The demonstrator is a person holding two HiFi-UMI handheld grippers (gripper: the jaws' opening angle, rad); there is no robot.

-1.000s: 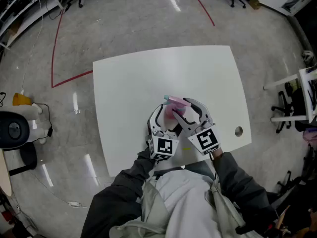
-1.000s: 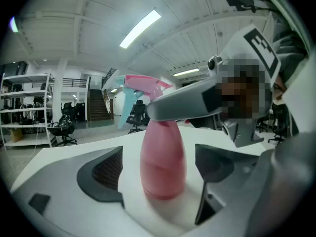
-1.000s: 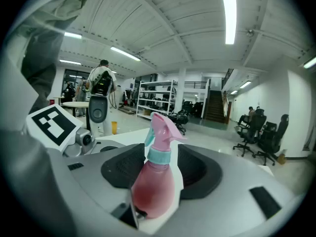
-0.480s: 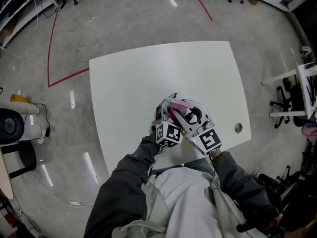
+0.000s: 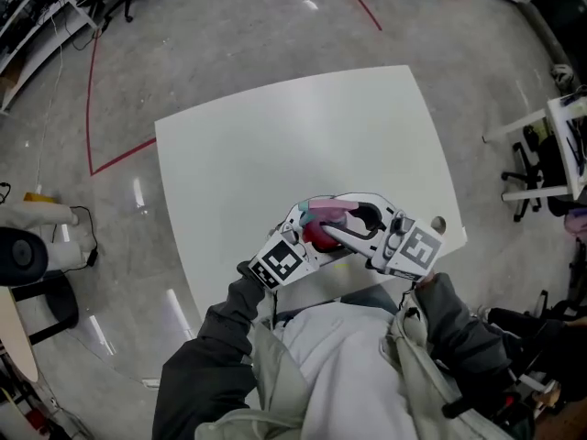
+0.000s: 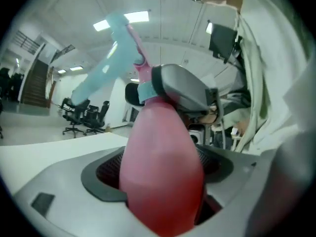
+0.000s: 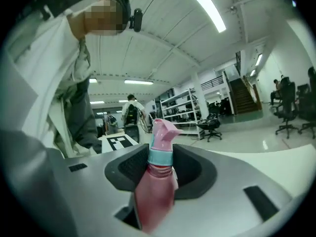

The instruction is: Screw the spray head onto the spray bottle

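1. The bottle [image 5: 315, 236] is held in the air over the near edge of the table [image 5: 275, 145]. The head [image 7: 162, 132] already sits on its neck. I cannot tell how far the thread has taken.
2. The left gripper [image 6: 158, 169] is clenched on the bottle's red body. The right gripper [image 7: 160, 167] has just been closing. Its pads now flank and press the teal collar [image 7: 160, 157] of the head.
3. The step in hand looks like the tightening turn. The left gripper should act as a fixed vice, and only the right should roll.
4. Keep the right pads on the collar and not on the pink nozzle above it. A grip on the nozzle would lever the head sideways instead of turning the thread.
5. Keep the head in line with the neck while turning. If it leans, the thread will likely cross and bind early.
6. The body looks like soft plastic, so a hard squeeze from the left jaws could dent it and let it spin. A firm hold low on the wide part is probably enough.
7. Turn in short rolls, loosen, re-grip and repeat. Keep the bottle above the table, so that a slip drops it there and not on the floor.
8. Count:
   - one bottle
   - one head
   - one collar
   - two grippers
   - one table
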